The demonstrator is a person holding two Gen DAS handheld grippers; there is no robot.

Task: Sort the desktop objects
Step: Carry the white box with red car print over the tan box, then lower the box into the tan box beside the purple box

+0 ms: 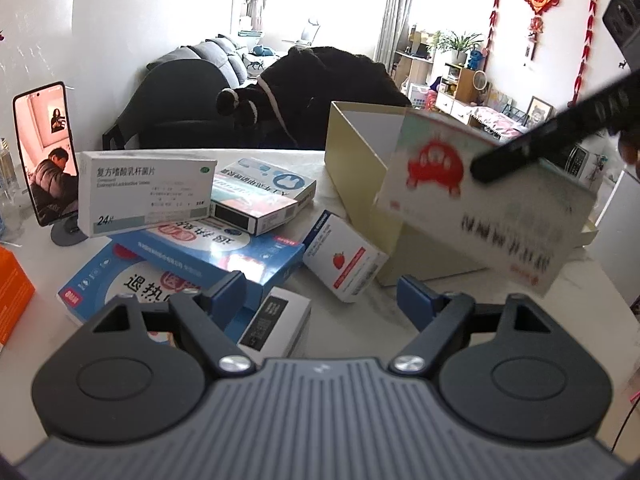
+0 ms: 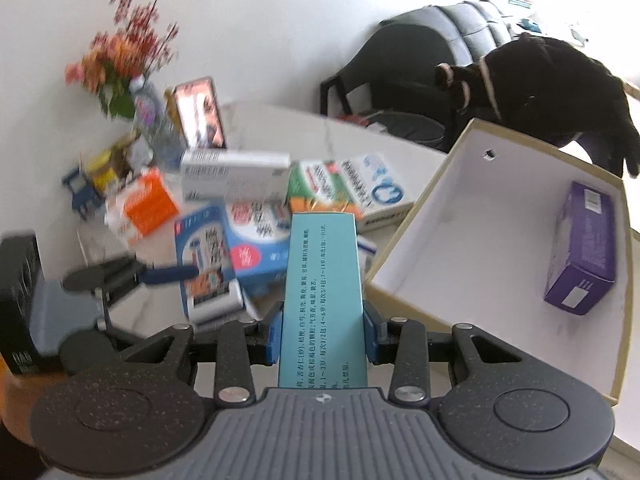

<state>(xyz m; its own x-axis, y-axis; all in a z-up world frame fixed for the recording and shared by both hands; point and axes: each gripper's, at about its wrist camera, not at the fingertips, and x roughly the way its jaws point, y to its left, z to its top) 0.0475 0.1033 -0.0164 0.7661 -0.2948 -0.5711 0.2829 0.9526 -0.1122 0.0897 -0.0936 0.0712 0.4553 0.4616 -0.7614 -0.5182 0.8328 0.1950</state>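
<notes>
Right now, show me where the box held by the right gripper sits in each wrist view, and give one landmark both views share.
Left wrist view: the held box is right of centre, blurred, white face with a red mark, in front of the open tray.
Right wrist view: the held box is at centre, its teal side up, clamped by the right gripper.
Shared landmark: the propped phone at the table's far side.
</notes>
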